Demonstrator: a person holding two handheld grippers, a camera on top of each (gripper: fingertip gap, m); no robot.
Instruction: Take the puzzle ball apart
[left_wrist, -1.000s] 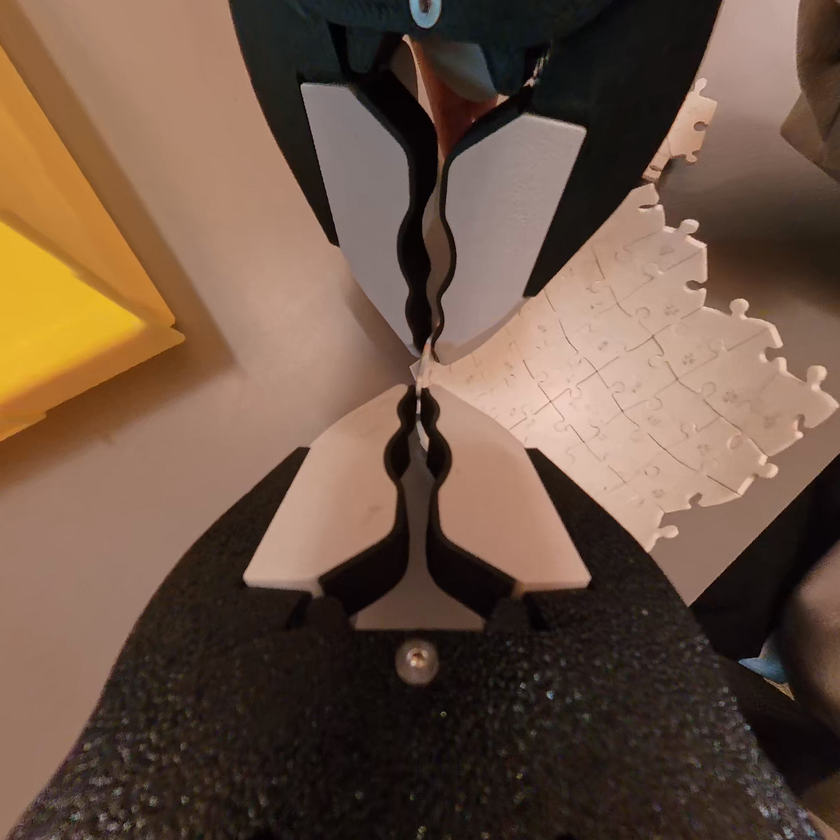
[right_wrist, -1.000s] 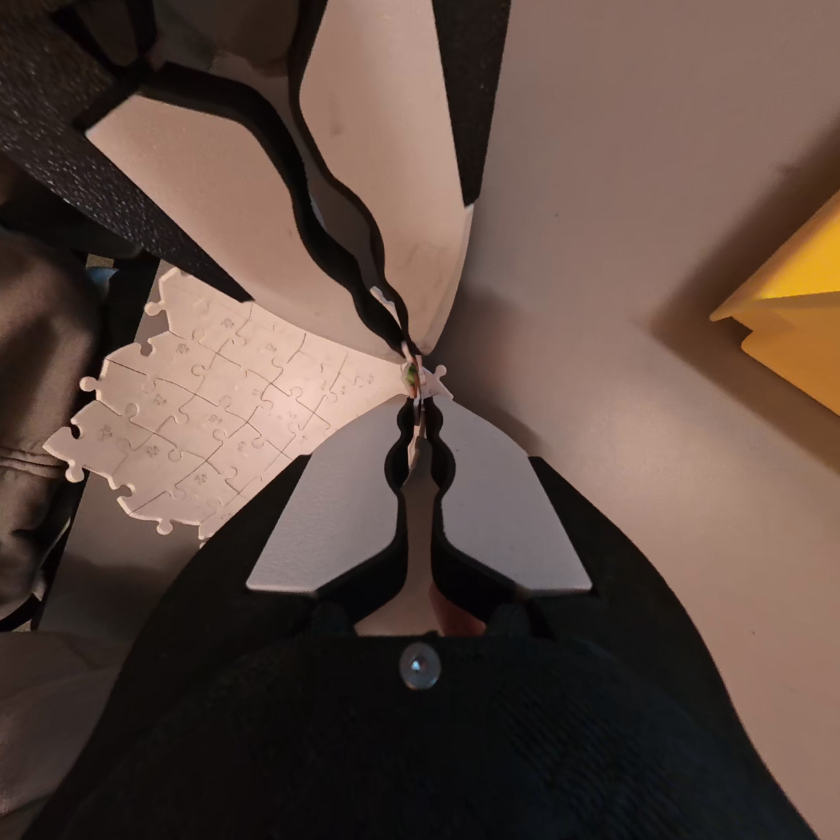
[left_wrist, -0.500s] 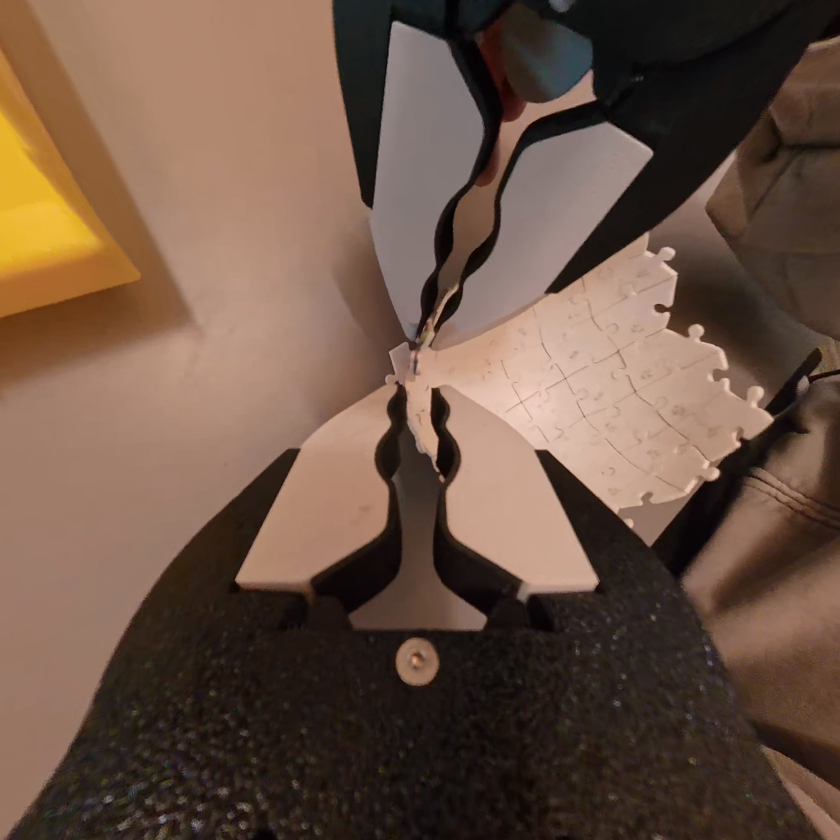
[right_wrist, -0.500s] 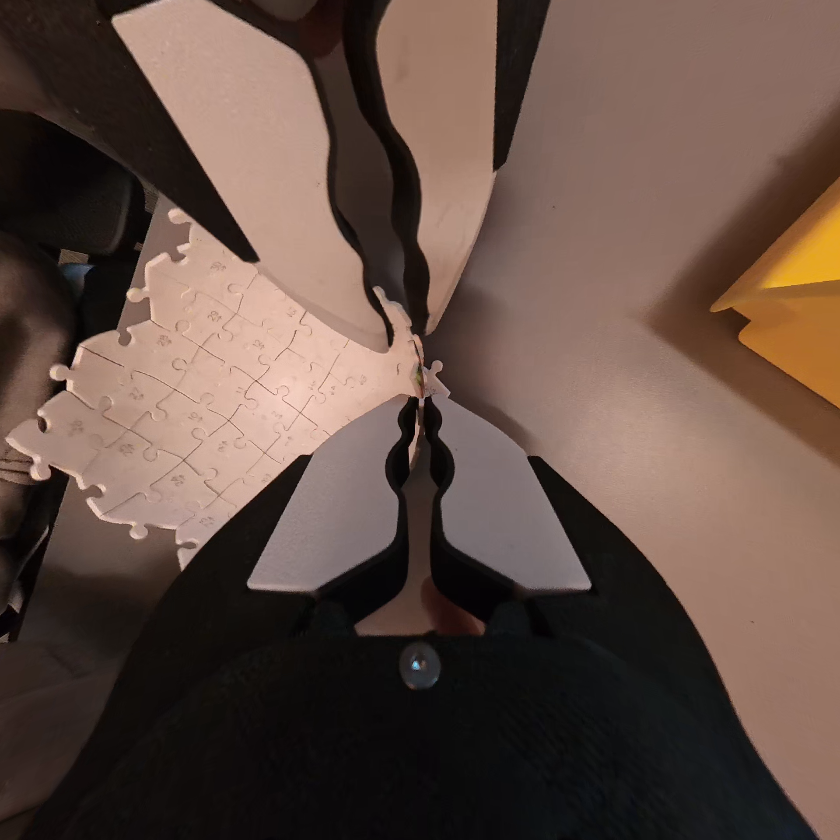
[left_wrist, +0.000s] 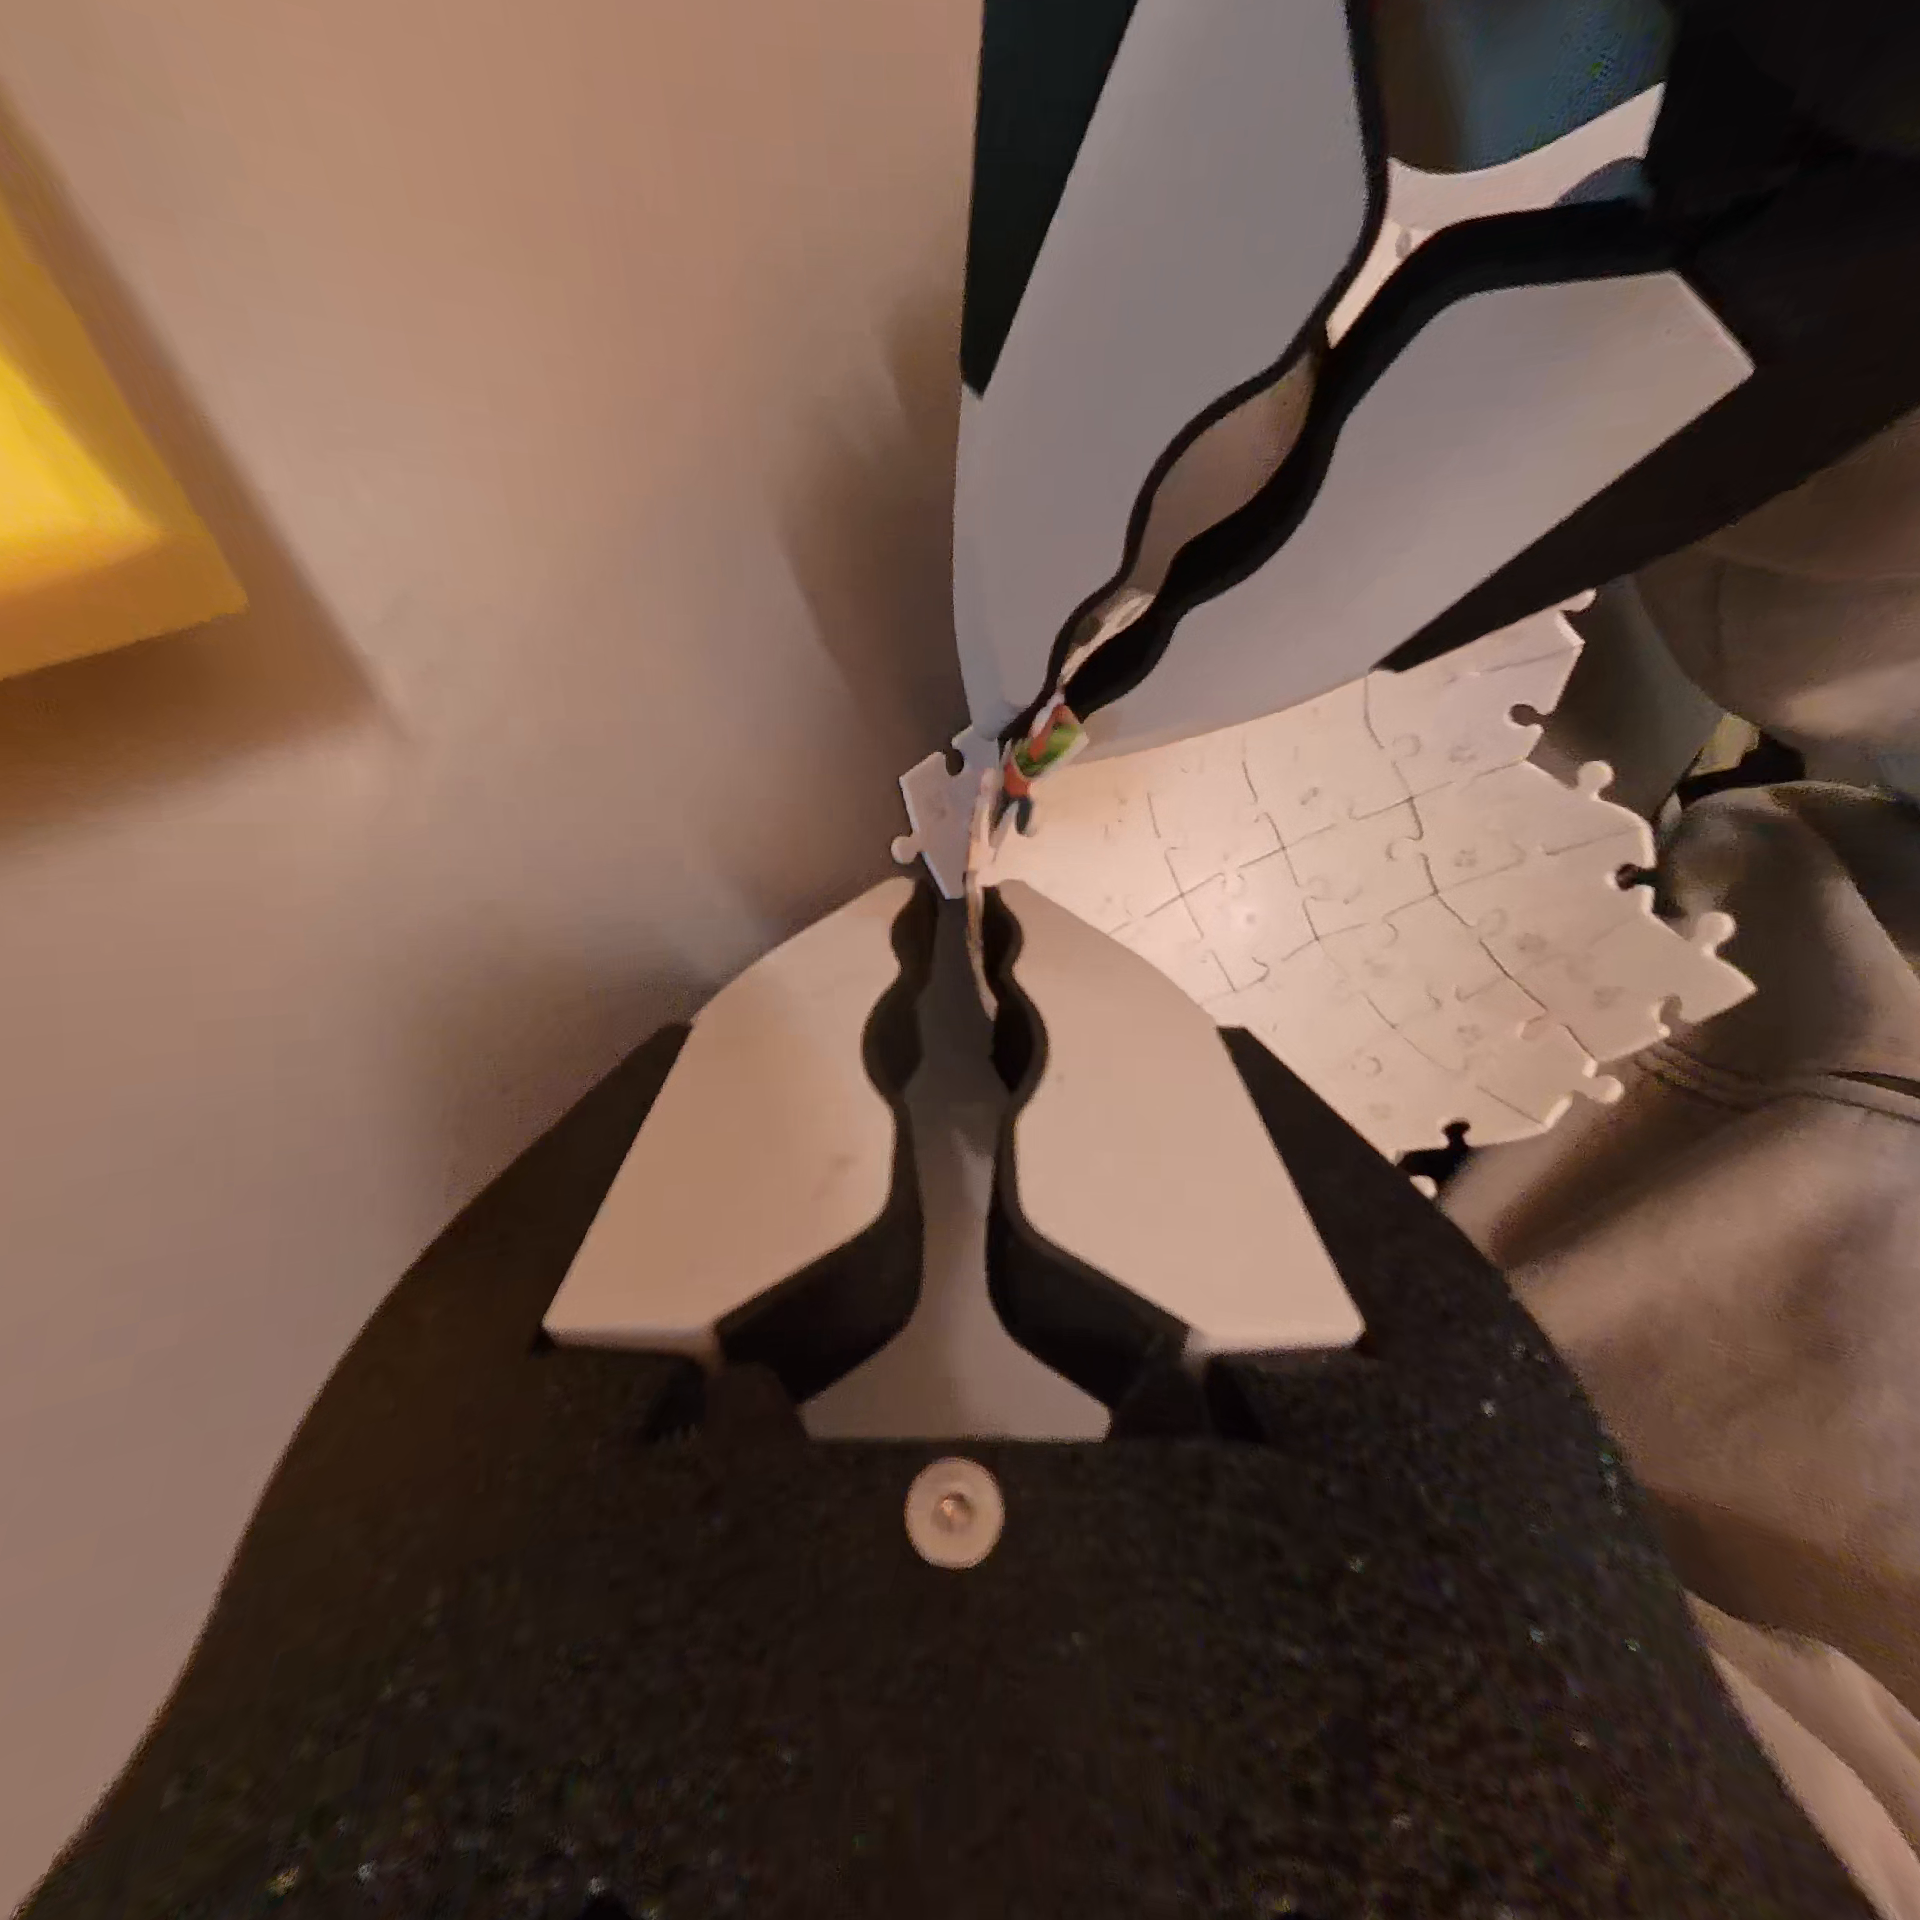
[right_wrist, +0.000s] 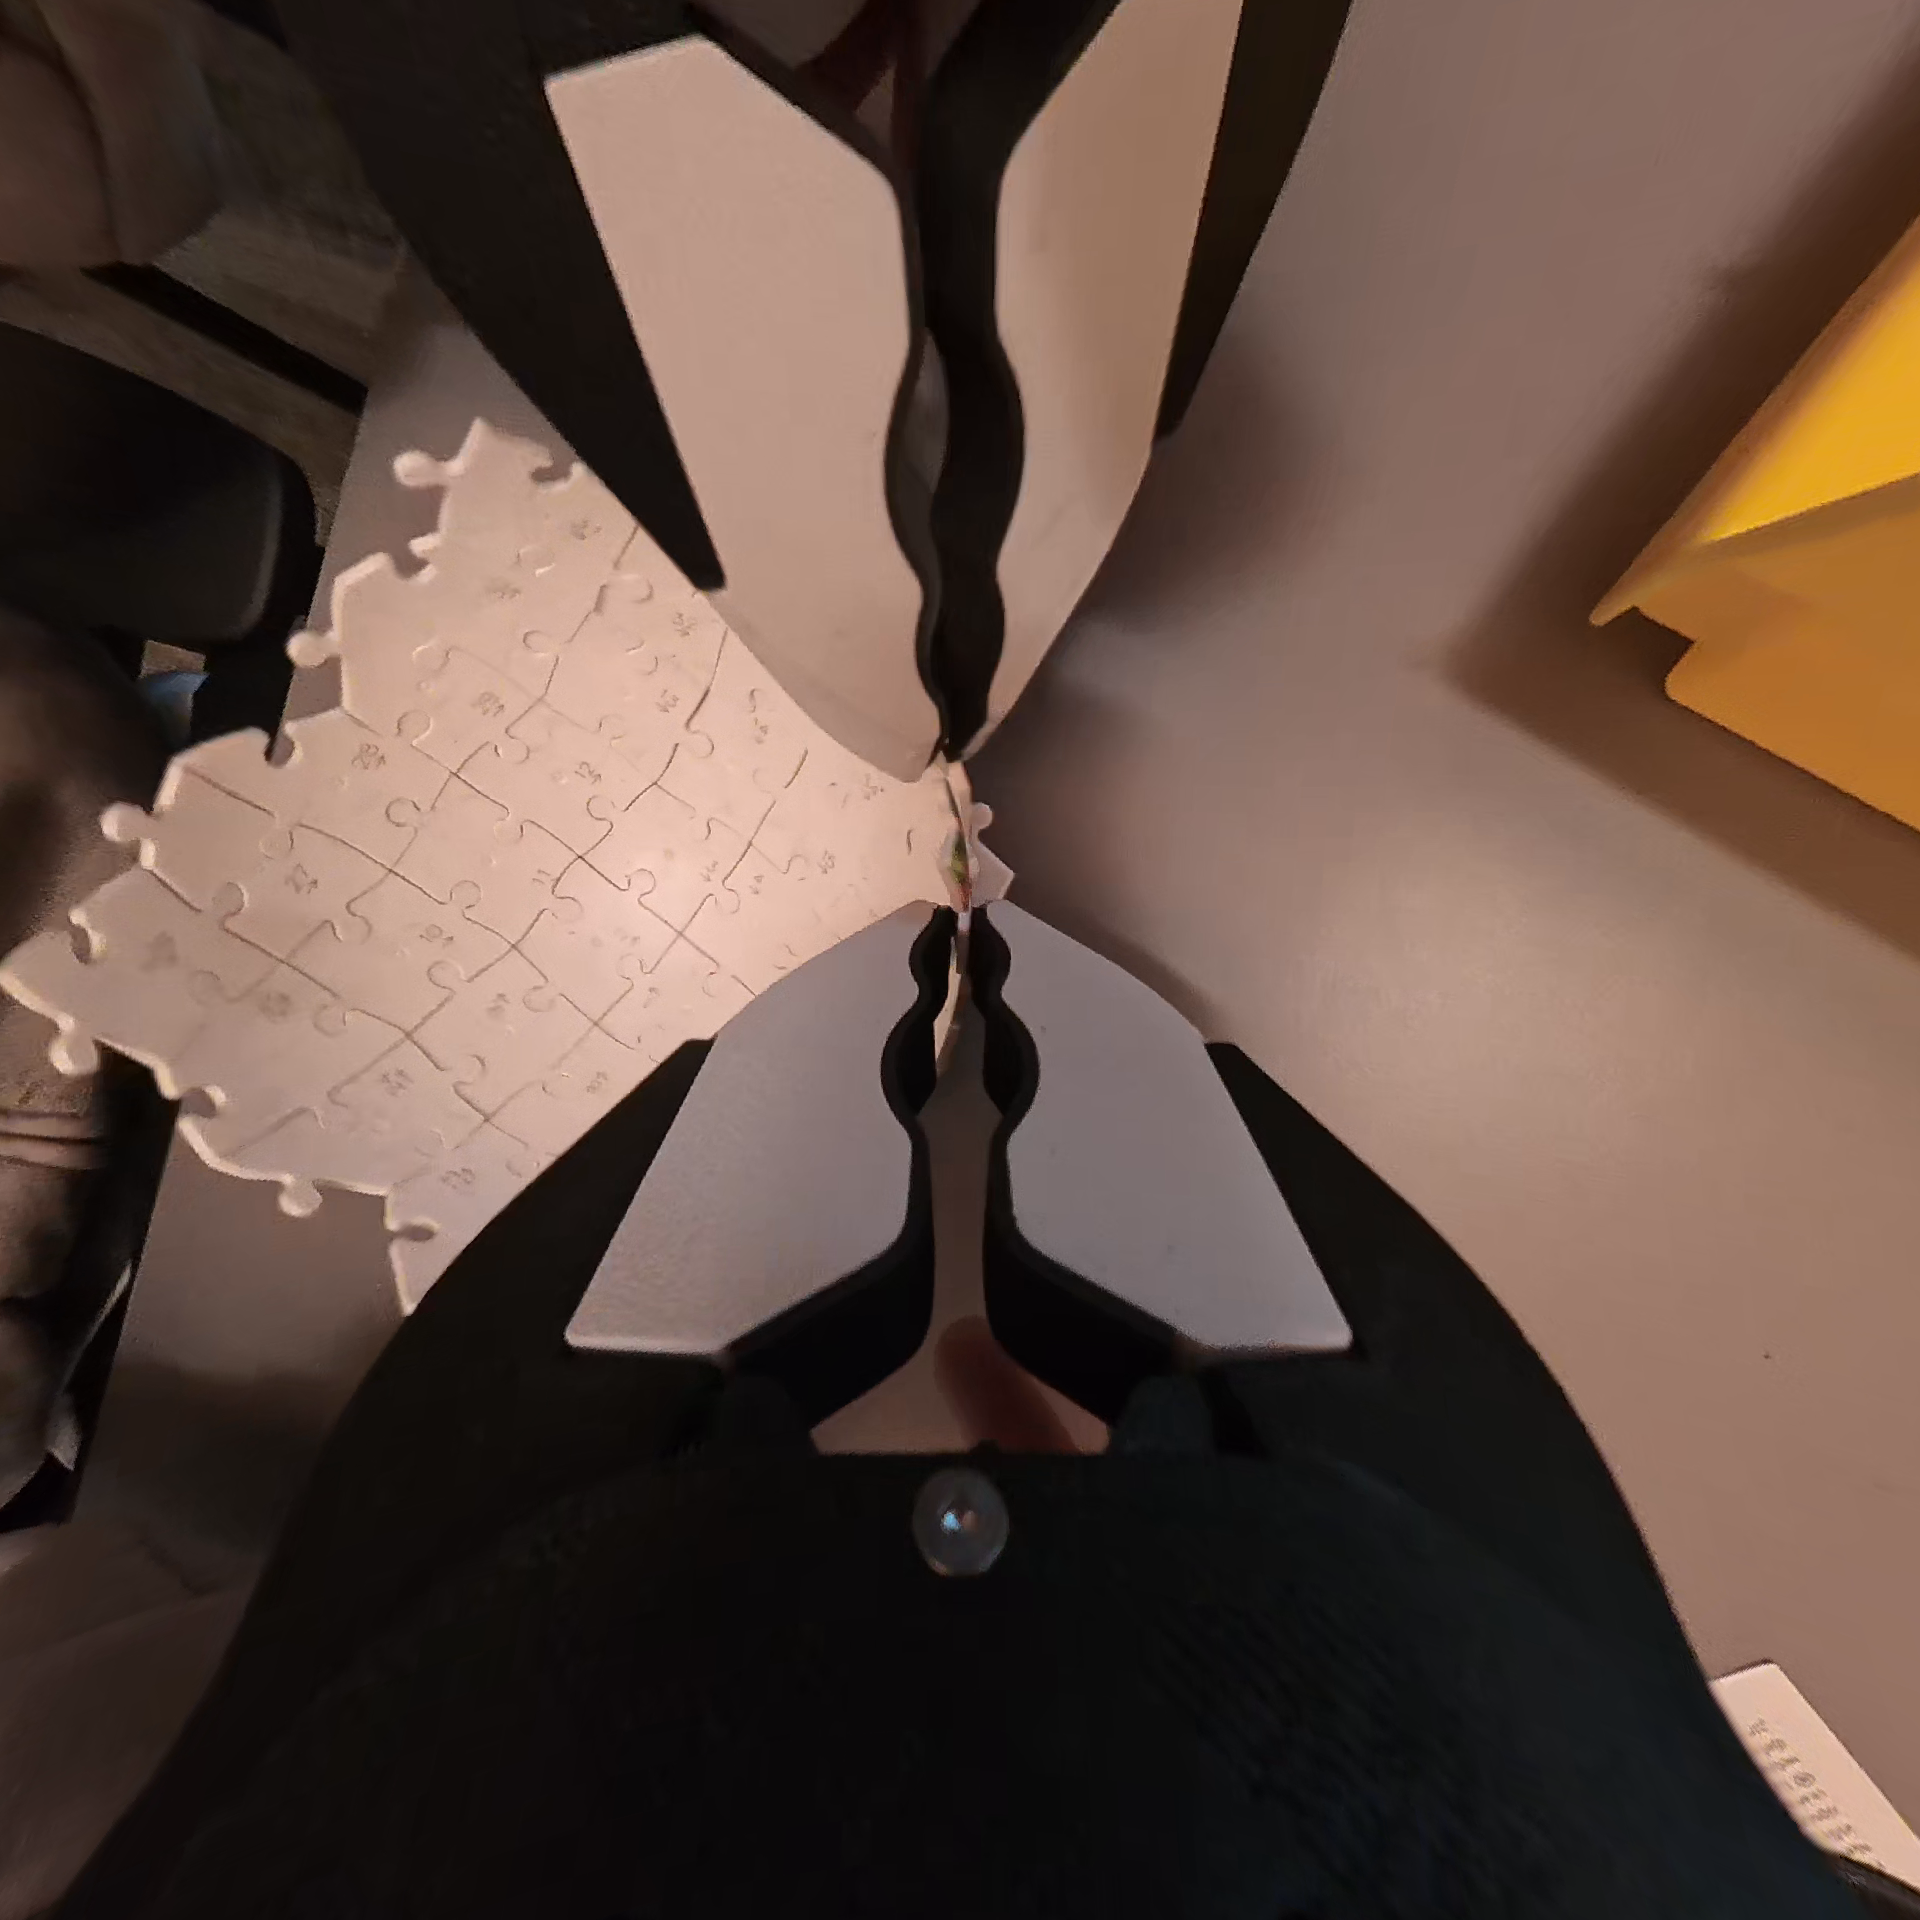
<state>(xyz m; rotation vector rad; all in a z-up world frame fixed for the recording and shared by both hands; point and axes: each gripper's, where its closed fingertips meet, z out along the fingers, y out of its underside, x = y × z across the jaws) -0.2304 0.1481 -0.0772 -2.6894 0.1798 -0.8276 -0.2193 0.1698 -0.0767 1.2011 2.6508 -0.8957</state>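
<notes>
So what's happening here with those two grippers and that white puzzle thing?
A person holds both. The left gripper and right gripper meet tip to tip, each shut on the corner of the curved white sheet of interlocked puzzle pieces, seemingly prying an end piece off. A yellow box sits on the beige table.

Smooth beige-grey tabletop (left_wrist: 520, 520), matte, lit warmly from above, with soft shadows; seen again in the right wrist view (right_wrist: 1455, 935). Bright yellow flat-sided box (left_wrist: 73, 499) at the left edge, blurred, casting a dark shadow on the surface; same box (right_wrist: 1808, 582) at the right edge. White printed card (right_wrist: 1829, 1787) lying at the lower right corner. Grey-brown creased fabric (left_wrist: 1714, 1299) beyond the table edge
</notes>
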